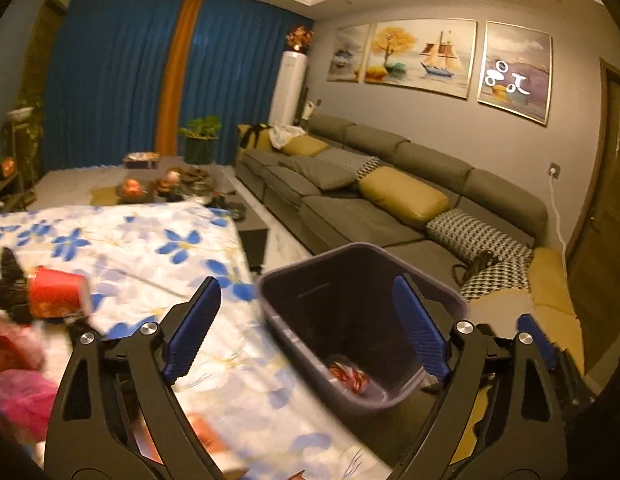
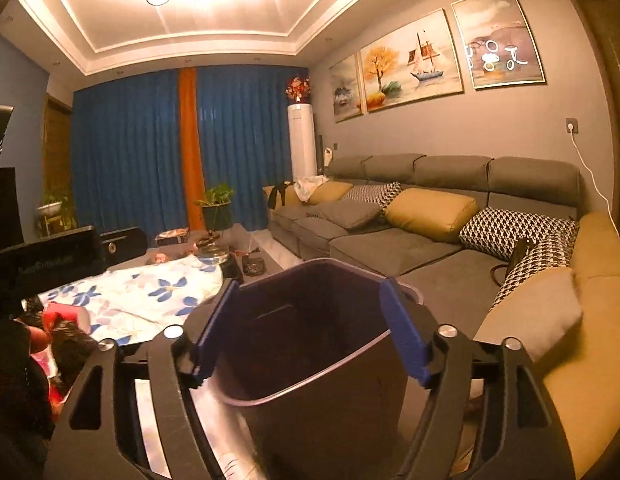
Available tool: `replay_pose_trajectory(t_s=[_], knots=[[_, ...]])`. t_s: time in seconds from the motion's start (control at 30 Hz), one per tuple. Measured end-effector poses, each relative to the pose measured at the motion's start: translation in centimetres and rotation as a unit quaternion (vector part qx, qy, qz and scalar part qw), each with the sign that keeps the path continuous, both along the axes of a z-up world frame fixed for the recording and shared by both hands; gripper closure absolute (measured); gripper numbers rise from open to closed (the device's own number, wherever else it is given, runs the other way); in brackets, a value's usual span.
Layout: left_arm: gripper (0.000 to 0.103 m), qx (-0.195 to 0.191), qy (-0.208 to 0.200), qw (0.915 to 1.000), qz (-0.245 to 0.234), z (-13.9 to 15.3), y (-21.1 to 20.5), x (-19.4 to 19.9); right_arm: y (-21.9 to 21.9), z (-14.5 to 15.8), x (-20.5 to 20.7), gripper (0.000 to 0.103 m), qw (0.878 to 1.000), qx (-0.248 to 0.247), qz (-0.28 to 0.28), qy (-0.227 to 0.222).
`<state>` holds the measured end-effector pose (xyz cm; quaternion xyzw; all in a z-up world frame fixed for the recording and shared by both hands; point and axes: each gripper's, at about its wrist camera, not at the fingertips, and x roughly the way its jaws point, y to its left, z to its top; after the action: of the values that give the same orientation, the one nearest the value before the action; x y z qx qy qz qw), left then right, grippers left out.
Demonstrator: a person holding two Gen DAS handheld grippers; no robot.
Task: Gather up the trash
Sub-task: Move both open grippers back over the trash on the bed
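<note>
A dark grey trash bin (image 1: pixel 310 292) stands beside the floral-clothed table (image 1: pixel 150 240); a red-and-white crumpled wrapper (image 1: pixel 349 376) lies at its bottom. My left gripper (image 1: pixel 306 324) is open and empty, over the table edge and the bin's rim. A red paper cup (image 1: pixel 58 296) lies on its side on the table at the left, with pink and red trash (image 1: pixel 18 392) below it. My right gripper (image 2: pixel 306 328) is open and empty, its fingers spread on either side of the bin (image 2: pixel 318 360). The cup also shows in the right wrist view (image 2: pixel 66 316).
A long grey sofa (image 1: pixel 350 216) with yellow and patterned cushions runs along the right wall. A dark coffee table (image 1: pixel 170 188) with dishes stands beyond the floral table. Blue curtains (image 1: pixel 110 80) hang at the back. A black TV stand (image 2: pixel 50 256) is at the left.
</note>
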<state>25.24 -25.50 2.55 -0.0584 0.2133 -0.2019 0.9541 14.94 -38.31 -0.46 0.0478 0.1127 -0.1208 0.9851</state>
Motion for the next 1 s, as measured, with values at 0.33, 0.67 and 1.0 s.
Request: replay_pose_trajectory(t_s=[0.33,0.67,1.0], knots=[[0.015,0.017,-0.04,0.9976,0.054,0.7,7.4,-8.1,5.0,0.8,-4.6,0.022,1.0,-0.021,0.023,-0.001],[0.015,0.031,-0.072,0.9899,0.118,-1.0,16.3,-15.6,11.5,0.7,-9.8,0.022,0.997,-0.028,0.062,-0.025],[0.015,0.028,-0.043,0.9866,0.155,-4.3,22.9,-18.4,18.1,-1.5,-10.9,0.022,0.993,-0.027,0.114,0.011]])
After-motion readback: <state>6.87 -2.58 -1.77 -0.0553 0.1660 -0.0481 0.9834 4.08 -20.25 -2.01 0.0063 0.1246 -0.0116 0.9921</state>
